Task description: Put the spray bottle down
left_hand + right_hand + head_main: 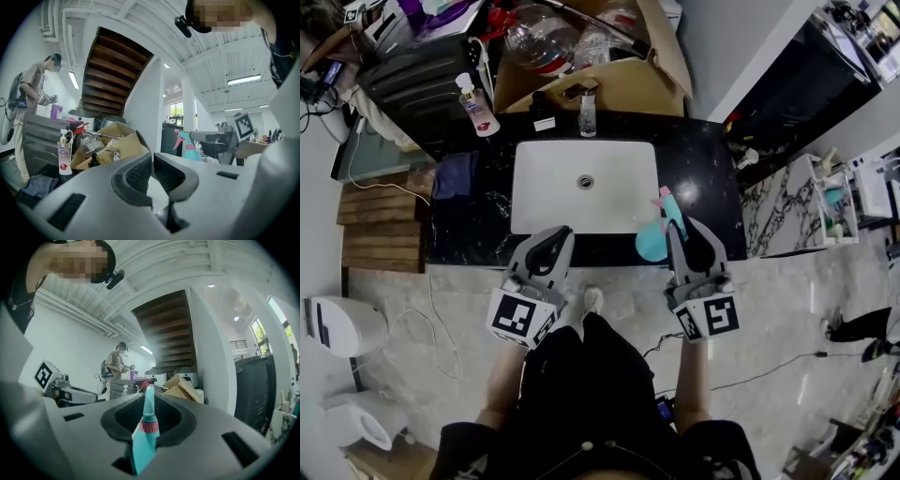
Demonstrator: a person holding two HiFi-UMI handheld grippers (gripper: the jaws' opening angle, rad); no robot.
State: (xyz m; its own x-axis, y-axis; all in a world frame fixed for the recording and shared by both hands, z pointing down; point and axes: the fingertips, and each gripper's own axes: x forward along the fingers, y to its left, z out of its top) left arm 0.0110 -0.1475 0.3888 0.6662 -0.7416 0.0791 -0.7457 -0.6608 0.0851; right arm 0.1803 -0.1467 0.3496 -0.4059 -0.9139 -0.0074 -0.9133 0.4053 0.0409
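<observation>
**Teal plastic spray bottle (651,242) pinched in your right gripper (682,229)**

Its jaws clamp the pink-collared neck over the front edge of the black stone counter (712,178), at the front right corner of the white rectangular sink (544,187). Your left gripper (555,236) is pressed together, empty.

**Black counter, white room**

A black marble counter (712,178) with a white sink (553,187) stands on a pale stone floor (787,309). Wooden slats (380,225) lie beside it at the left, and an open cardboard box (637,84) sits behind. The walls (70,348) and ribbed ceiling (225,56) are white, lit by strip lights (243,79). The brown underside of a staircase (112,70) slants overhead. A window (176,112) shows daylight beside a white column (187,108). A person (35,89) stands by a grey cabinet (42,136).
</observation>
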